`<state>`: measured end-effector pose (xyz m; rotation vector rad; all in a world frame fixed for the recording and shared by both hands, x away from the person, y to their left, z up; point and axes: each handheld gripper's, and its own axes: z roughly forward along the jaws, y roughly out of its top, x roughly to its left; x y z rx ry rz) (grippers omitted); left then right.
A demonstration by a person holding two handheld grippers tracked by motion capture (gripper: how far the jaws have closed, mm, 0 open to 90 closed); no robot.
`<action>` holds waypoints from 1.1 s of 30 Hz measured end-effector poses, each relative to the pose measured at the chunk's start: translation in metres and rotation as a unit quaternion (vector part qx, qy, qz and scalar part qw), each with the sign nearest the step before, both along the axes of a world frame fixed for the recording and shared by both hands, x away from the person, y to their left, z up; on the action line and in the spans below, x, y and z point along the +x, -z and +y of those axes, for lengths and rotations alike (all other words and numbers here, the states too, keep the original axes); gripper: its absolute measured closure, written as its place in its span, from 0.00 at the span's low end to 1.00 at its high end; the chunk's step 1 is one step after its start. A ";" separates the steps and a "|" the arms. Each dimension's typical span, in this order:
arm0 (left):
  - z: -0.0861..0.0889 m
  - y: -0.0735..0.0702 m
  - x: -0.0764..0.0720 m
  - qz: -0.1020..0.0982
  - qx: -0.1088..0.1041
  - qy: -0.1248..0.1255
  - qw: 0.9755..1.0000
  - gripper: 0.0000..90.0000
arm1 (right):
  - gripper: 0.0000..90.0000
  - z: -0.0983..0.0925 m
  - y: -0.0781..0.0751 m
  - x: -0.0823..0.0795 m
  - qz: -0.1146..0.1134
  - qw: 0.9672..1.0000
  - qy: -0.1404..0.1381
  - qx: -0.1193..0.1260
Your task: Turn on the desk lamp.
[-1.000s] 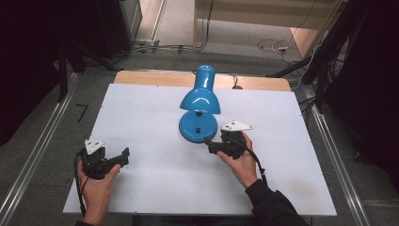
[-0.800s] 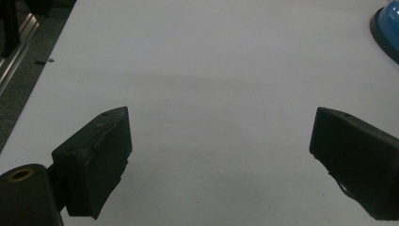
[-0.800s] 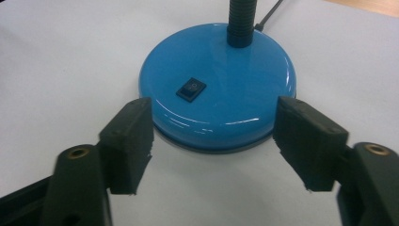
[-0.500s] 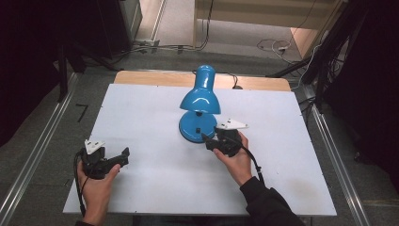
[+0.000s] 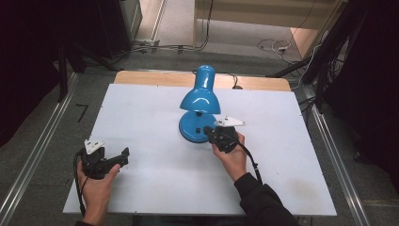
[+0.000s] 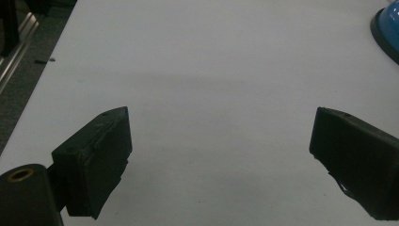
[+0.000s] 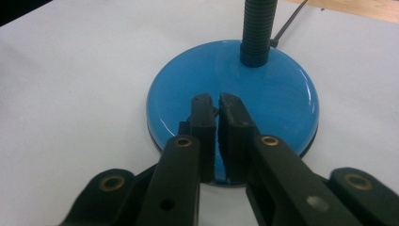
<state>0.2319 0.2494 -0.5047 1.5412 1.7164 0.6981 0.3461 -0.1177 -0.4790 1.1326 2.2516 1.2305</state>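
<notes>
Both jaws of the right gripper (image 7: 216, 106) were pressed together over the near part of the blue lamp base (image 7: 273, 89), just ahead of them, where a small switch was judged best pushed straight down, while the left gripper (image 6: 221, 155), spread wide, was kept well aside

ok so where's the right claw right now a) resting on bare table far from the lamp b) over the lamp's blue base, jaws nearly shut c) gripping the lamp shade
b: the right claw sits over the lamp base, jaws almost together.
</notes>
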 end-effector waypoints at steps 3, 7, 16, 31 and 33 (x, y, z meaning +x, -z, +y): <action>0.000 0.000 0.000 0.000 0.000 0.000 1.000 0.08 | 0.97 0.003 0.003 0.003 0.001 1.000 0.001 0.002; 0.000 0.000 0.000 0.000 0.000 0.000 1.000 0.08 | 0.97 0.007 0.006 0.006 0.006 1.000 0.000 0.004; 0.001 0.000 0.000 -0.001 -0.001 -0.002 1.000 0.08 | 0.97 0.016 0.008 0.014 0.003 1.000 -0.003 -0.001; 0.001 0.001 0.001 0.000 -0.002 -0.001 1.000 0.08 | 0.97 0.023 0.019 0.021 0.010 1.000 0.002 -0.008; 0.001 0.001 0.001 0.000 -0.003 -0.002 1.000 0.08 | 0.97 0.023 0.019 0.021 0.010 1.000 0.003 -0.008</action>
